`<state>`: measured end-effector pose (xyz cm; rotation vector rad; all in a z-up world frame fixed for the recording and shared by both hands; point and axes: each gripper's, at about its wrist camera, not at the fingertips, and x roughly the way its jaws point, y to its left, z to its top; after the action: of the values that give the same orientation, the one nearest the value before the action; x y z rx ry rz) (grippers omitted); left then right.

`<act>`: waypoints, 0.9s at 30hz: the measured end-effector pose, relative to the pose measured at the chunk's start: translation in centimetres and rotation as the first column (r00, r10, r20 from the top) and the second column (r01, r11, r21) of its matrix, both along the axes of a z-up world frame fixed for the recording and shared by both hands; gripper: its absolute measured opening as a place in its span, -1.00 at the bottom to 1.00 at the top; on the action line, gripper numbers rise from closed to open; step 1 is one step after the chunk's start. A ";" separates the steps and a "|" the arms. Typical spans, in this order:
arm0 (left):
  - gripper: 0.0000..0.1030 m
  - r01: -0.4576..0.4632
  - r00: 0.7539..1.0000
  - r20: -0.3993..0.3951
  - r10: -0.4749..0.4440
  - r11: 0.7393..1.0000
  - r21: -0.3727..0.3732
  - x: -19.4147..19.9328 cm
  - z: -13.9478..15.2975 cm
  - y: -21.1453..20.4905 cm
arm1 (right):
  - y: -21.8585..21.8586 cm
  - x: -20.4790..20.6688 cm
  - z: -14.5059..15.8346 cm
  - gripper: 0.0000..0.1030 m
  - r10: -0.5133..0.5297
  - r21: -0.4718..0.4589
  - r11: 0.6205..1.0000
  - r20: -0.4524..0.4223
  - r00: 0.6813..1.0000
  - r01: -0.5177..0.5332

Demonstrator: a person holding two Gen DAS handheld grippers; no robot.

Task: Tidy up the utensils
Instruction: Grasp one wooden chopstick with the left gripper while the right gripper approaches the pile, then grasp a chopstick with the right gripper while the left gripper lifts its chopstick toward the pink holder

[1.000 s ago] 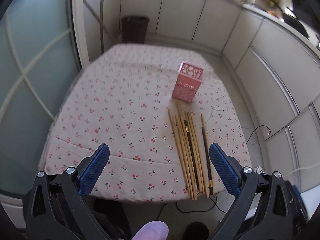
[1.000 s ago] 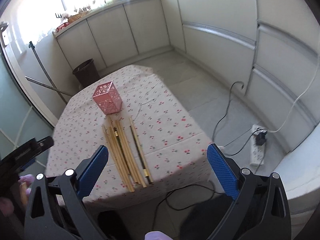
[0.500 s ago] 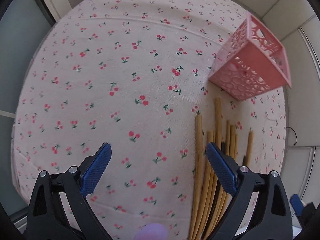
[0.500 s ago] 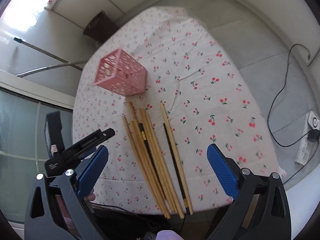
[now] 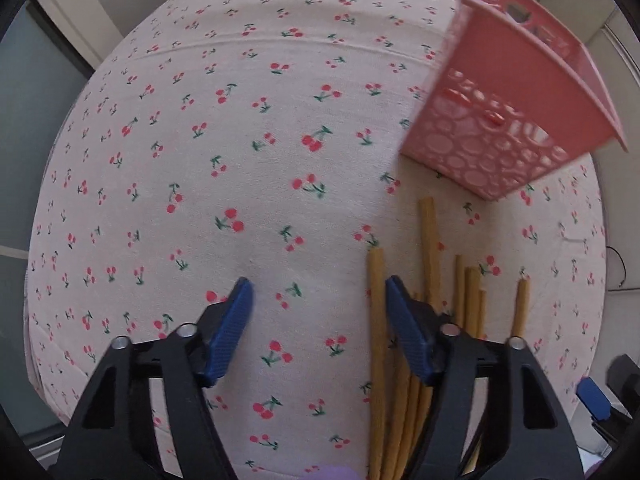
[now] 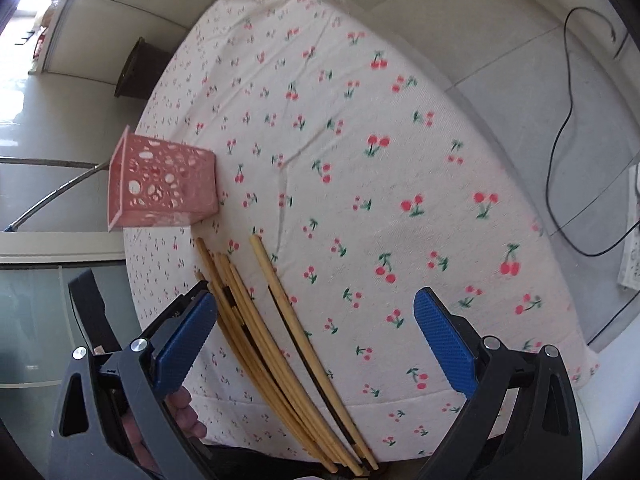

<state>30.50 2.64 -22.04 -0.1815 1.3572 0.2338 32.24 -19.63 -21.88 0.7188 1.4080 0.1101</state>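
Note:
Several wooden chopsticks (image 5: 430, 248) (image 6: 280, 312) lie side by side on the cherry-print tablecloth (image 5: 240, 140), with a dark one among them. A pink perforated holder (image 5: 500, 120) (image 6: 160, 184) stands just beyond their far ends. My left gripper (image 5: 318, 312) points down at the cloth with its jaws closing. Its right pad (image 5: 404, 320) is over the bundle's left edge, and the leftmost chopstick (image 5: 376, 300) lies just inside that pad, unpinched. My right gripper (image 6: 316, 332) hangs wide open above the chopsticks, which run between its fingers near the left one.
The table's near edge (image 6: 400, 412) runs under the right gripper. On the floor to the right lie a black cable (image 6: 560, 160) and a white power strip (image 6: 632, 232). A dark bin (image 6: 136, 68) stands beyond the table and a metal pole (image 6: 52, 196) leans at left.
Both grippers have come down and forward over the table. The left one's jaws have narrowed from wide open and now sit at the left edge of the chopsticks. The right stays wide open.

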 end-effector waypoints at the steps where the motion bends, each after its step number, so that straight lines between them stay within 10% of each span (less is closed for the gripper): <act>1: -0.02 0.007 1.000 0.004 -0.007 1.000 0.001 -0.3 0.2 -0.2 | 0.3 0.1 -0.2 0.87 0.005 -0.001 1.000 -0.005 1.000 -0.005; 7: -0.84 0.064 0.998 0.021 -0.063 0.997 -0.048 -2.1 0.7 1.0 | 3.6 1.7 -1.3 0.40 0.042 -0.056 0.998 0.000 0.999 -0.042; 18: -0.87 0.001 0.999 0.043 0.005 0.992 -0.125 -3.0 1.8 9.1 | 9.5 4.0 -1.4 -0.09 0.161 -0.282 0.950 0.074 0.984 -0.134; 24: -0.87 0.009 0.997 0.073 0.000 0.993 -0.118 -2.2 3.6 12.2 | 14.6 3.6 -1.2 -0.69 0.349 -0.532 0.809 0.094 0.932 -0.250; 27: -0.87 0.022 0.994 0.112 -0.006 0.989 -0.145 -3.1 6.1 13.5 | 14.2 3.8 -1.1 -0.82 0.338 -0.495 0.834 0.107 0.935 -0.244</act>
<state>27.36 16.10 -15.94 -0.3035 1.2649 0.1108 36.04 -5.42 -22.96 0.0739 1.2801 0.0655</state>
